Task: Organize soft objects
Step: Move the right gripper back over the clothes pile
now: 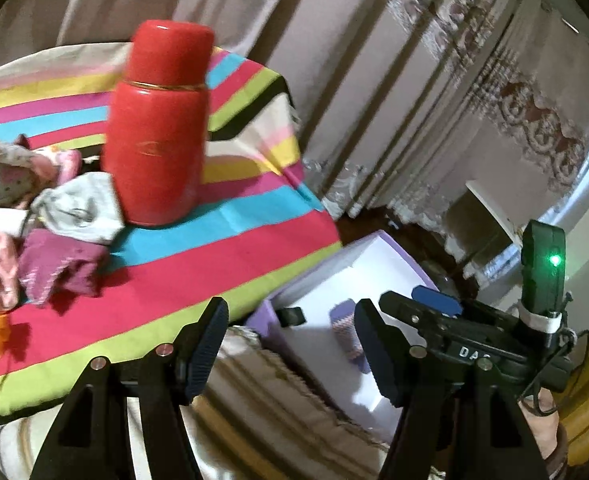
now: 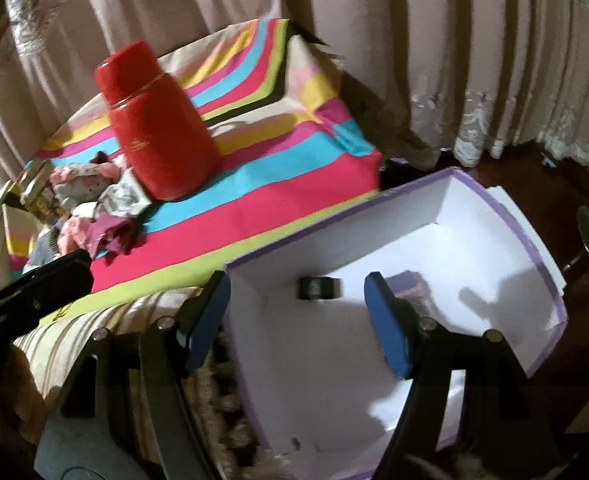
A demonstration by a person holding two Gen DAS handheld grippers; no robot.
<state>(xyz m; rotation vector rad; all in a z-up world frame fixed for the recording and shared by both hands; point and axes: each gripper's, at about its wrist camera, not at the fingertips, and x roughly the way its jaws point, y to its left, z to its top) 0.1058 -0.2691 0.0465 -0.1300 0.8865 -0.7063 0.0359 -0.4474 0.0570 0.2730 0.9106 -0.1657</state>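
On striped cloth (image 1: pixel 222 248): crumpled socks (image 1: pixel 54 236), pink, grey & maroon.

A red flask (image 1: pixel 156 124) stands upright on a brightly striped cloth (image 1: pixel 230 256) that covers a raised surface. Behind it hang pale curtains (image 1: pixel 374 60) with lace along the lower edge, reaching down to a dark floor (image 2: pixel 506 168). Under the striped cloth's near edge lies a beige striped cover (image 2: pixel 106 320) with a fringed border.
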